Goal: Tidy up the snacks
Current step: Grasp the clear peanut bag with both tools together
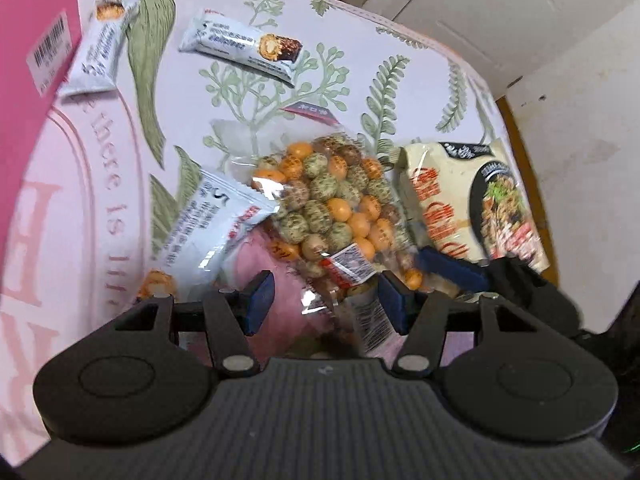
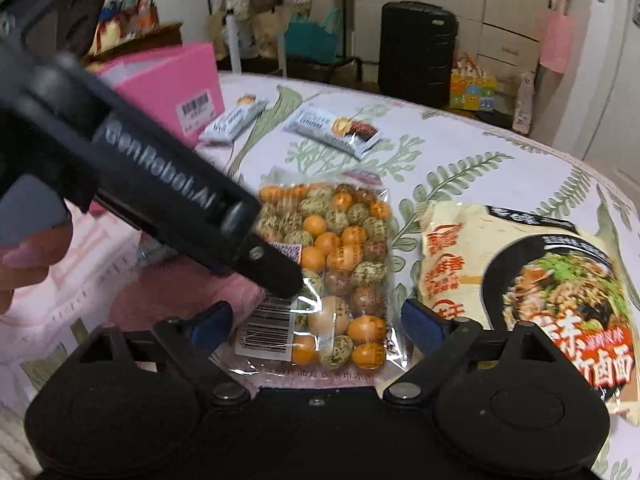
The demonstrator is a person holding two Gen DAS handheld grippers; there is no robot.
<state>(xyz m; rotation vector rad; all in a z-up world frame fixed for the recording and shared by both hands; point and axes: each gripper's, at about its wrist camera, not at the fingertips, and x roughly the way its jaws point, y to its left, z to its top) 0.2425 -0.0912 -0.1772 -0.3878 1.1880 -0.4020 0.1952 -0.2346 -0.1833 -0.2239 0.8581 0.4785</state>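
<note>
A clear bag of orange and speckled coated nuts (image 1: 332, 204) (image 2: 340, 252) lies on the fern-print tablecloth (image 1: 360, 64). My left gripper (image 1: 327, 302) is low over the bag's barcode end, which lies between the blue pads; they stand apart and do not visibly press on it. In the right wrist view the left gripper (image 2: 280, 280) reaches in from the upper left, its tip on the bag. My right gripper (image 2: 318, 322) is wide open around the same end. One of its blue fingers (image 1: 452, 268) shows beside the bag.
A noodle packet (image 1: 472, 200) (image 2: 532, 280) lies right of the bag. A white snack bar (image 1: 212, 220) overlaps the bag's left side; two more bars (image 1: 240, 44) (image 1: 104, 44) lie farther back by a pink box (image 1: 32, 20) (image 2: 168, 84). A hand (image 2: 24, 264) holds the left gripper.
</note>
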